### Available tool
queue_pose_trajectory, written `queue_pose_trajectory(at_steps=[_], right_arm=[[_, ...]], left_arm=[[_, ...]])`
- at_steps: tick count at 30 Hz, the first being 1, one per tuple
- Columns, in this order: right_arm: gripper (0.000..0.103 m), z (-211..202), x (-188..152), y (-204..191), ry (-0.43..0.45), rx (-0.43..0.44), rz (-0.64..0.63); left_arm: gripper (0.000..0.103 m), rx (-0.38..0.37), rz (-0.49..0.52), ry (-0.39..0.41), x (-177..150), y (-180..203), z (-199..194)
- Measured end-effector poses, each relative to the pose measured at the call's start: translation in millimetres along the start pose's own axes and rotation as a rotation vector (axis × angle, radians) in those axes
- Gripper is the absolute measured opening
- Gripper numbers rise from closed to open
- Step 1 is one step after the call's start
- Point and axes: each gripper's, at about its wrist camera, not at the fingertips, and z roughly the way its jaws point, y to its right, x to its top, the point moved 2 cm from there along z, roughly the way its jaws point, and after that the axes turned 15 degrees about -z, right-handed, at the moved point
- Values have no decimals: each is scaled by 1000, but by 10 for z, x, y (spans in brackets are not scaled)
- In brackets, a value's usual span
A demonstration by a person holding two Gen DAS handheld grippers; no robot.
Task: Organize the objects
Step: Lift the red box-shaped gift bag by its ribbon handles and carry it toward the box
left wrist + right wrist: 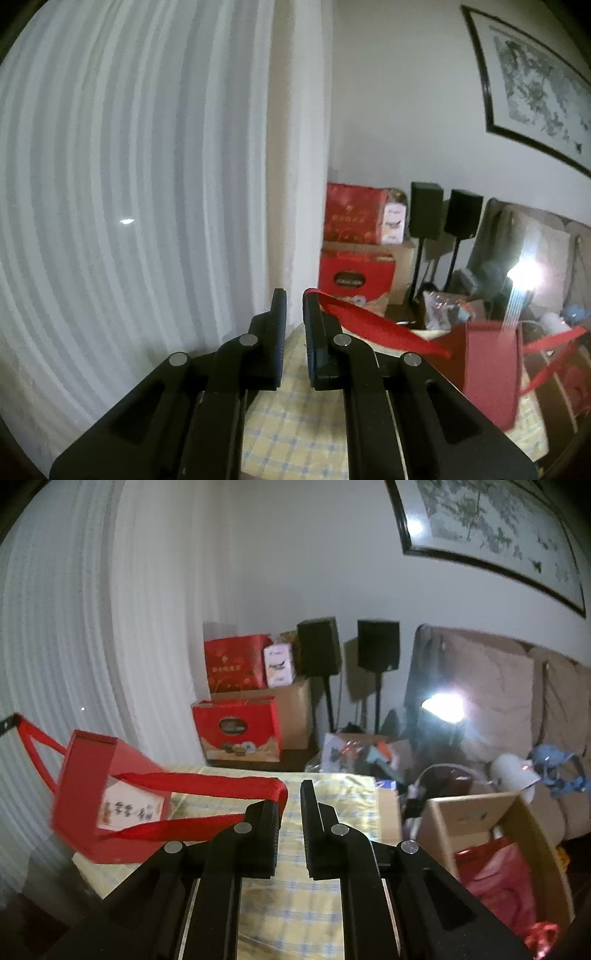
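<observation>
Matt red paper bag [92, 797] with woven cloth straps [207, 781]; checked cloth tabletop [332, 801].

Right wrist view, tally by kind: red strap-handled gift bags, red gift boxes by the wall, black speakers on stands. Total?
Red gift bag: 1
Red gift boxes: 2
Black speakers: 2
Total: 5

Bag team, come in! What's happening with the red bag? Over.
Left tool, right tool shut, red strap hooked over one finger of each. Red bag hangs tilted by checked cloth. Nothing blocking.
</observation>
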Motion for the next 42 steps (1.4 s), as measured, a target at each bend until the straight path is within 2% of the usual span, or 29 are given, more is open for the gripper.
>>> queue_pose_trajectory(at_steps=[11, 13, 24, 32, 42], right_arm=[[9, -501, -287, 287, 10, -90, -90], [9, -560, -335, 334, 33, -109, -85], [9, -782, -397, 752, 39, -187, -37], [9, -952, -480, 926, 37, -228, -37], [9, -1068, -496, 1089, 47, -274, -40]], left_arm=[[9, -23, 71, 29, -15, 417, -199], [9, -29, 75, 28, -27, 514, -222], [9, -79, 107, 42, -45, 1031, -381], [9, -92, 174, 87, -187, 1327, -544], [9, -158, 159, 71, -186, 1614, -521]])
